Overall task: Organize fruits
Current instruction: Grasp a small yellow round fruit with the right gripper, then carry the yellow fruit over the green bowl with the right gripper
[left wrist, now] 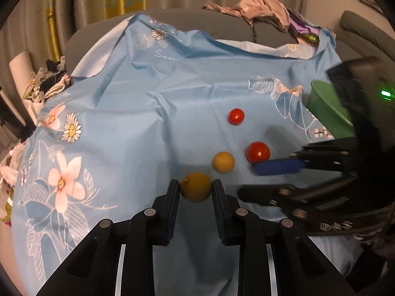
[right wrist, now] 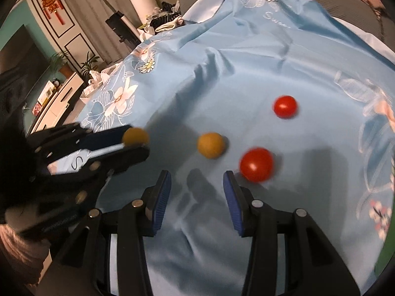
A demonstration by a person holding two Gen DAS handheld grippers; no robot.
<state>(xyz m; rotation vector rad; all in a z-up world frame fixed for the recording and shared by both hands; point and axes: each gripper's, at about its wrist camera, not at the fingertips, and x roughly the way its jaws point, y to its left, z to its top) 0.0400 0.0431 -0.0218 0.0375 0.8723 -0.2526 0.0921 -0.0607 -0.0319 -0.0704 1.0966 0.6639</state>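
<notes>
Fruit scattered on a wrinkled light-blue floral cloth [left wrist: 138, 123] draped over a grey cushioned surface. Left gripper [left wrist: 195, 190] clenched on a yellow fruit [left wrist: 195, 190]; both blue pads press its sides, and from the right wrist view the same fruit sits pinched at the tips of that gripper, seemingly just clear of the cloth, though contact cannot be judged for sure. Right gripper [right wrist: 197, 192] has its jaws apart with nothing between them, only bare cloth and its own shadow below. Second yellow fruit [right wrist: 210, 145] lies loose on the cloth, just beyond the right gripper's left finger. Larger red tomato [right wrist: 256, 164] rests just beside the tip of the right finger [right wrist: 233, 197], outside the gap; touching or not cannot be told through the blur. Smaller red tomato [right wrist: 285, 106] lies farther off, apart from the rest. Green bowl [left wrist: 325, 108] visible in the left wrist view at the cloth's right edge, partly hidden behind the right gripper's body. Clothing heaped beyond the cloth's far side.
</notes>
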